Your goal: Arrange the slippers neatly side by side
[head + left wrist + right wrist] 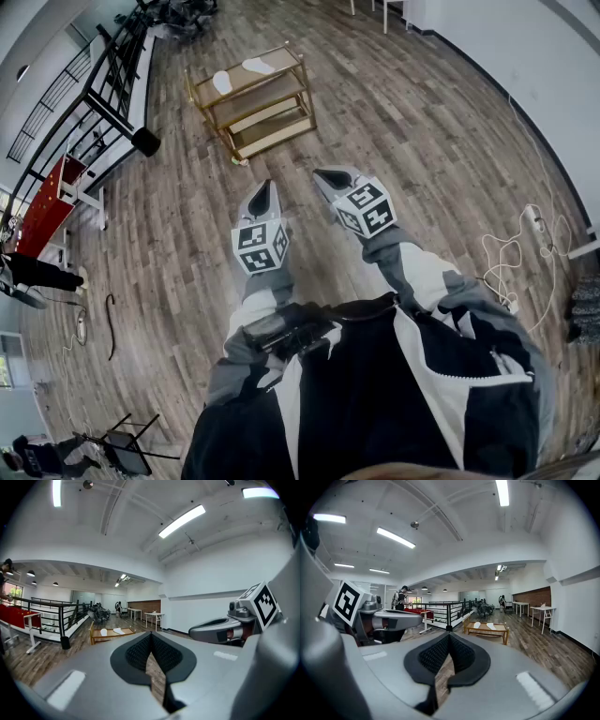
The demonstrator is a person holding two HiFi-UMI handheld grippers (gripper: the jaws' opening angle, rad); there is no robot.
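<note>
While far back from rack, holding left gripper and right gripper, fingers together, empty; facing slippers askew on its top, ahead, nearer left.

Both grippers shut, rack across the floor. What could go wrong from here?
1. The left gripper and right gripper have their jaws shut; reaching the slippers like that could shove them off the top shelf of the rack.
2. They lie flat, hard to pinch.
3. Loose cable on the floor at right could snag a foot.
</note>
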